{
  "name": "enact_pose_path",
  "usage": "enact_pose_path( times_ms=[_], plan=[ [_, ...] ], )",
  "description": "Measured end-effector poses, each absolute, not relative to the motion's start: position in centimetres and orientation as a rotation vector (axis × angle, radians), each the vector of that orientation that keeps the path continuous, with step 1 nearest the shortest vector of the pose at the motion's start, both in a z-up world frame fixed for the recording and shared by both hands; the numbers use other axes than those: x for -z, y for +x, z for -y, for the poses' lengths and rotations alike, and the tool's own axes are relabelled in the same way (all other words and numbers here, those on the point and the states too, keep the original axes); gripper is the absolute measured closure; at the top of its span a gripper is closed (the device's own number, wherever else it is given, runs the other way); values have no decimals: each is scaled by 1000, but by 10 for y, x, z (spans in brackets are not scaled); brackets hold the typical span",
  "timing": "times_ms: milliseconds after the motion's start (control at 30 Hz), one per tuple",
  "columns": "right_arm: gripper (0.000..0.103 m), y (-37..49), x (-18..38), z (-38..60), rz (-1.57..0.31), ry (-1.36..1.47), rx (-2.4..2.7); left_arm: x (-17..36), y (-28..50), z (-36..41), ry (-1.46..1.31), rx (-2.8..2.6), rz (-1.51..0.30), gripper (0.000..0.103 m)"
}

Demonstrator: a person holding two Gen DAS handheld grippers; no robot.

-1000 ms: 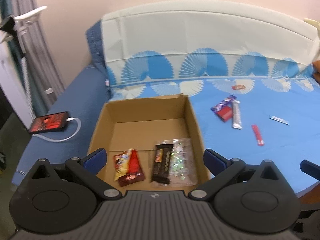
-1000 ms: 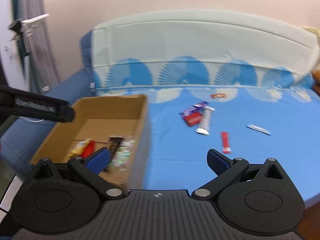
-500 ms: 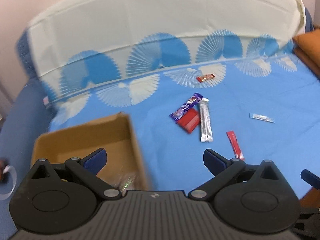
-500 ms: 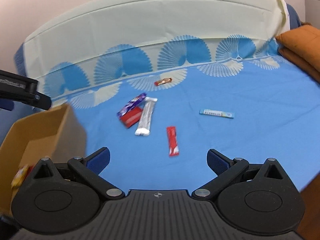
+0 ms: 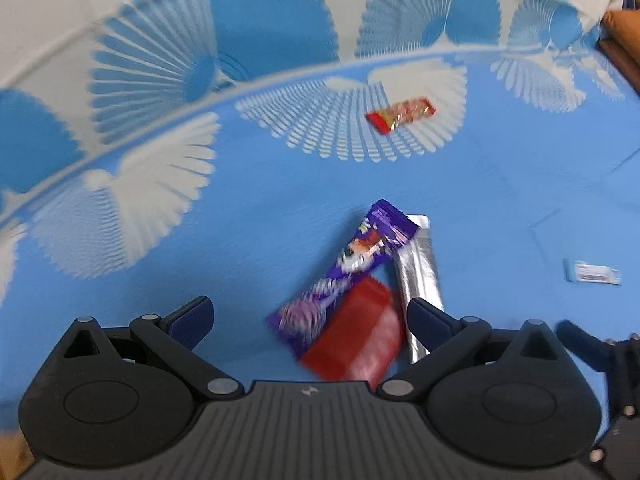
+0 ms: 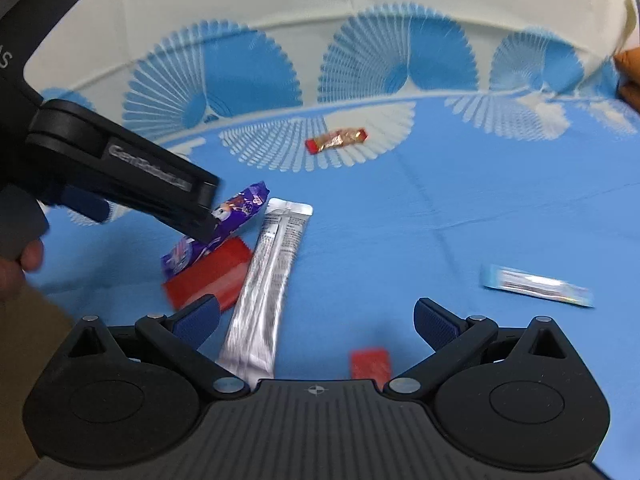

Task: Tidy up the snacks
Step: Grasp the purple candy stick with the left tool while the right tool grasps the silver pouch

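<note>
On a blue bedsheet, the left gripper hovers with jaws spread and empty over a purple snack wrapper overlapping a red packet; it looks light, crinkly and slippery, best pinched across its narrow middle, while the right gripper is likewise spread and empty.

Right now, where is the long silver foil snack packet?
The long silver foil snack packet lies on the blue bedsheet, its left edge against the flat red packet and purple wrapper.

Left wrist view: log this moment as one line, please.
left claw: open, empty, over purple wrapper | right claw: open, empty, over silver stick pack | snacks loose on blue sheet
</note>
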State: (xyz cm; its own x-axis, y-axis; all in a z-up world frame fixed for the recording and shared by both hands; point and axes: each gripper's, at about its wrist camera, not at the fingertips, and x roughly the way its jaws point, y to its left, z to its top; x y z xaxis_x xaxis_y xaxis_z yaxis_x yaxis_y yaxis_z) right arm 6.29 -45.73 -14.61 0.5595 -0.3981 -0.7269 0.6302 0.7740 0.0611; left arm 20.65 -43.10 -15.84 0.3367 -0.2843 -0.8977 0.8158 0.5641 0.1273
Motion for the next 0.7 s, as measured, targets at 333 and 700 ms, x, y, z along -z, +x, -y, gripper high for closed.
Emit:
enact_pose_path(
  times_ms=[333,700],
  plan=[
    [0,96,193,470,-783,204,664,203,259,445,613,718,-1055,0],
    [0,96,194,472,-775,209,668,203,255,447,635,734,-1014,0]
  ],
)
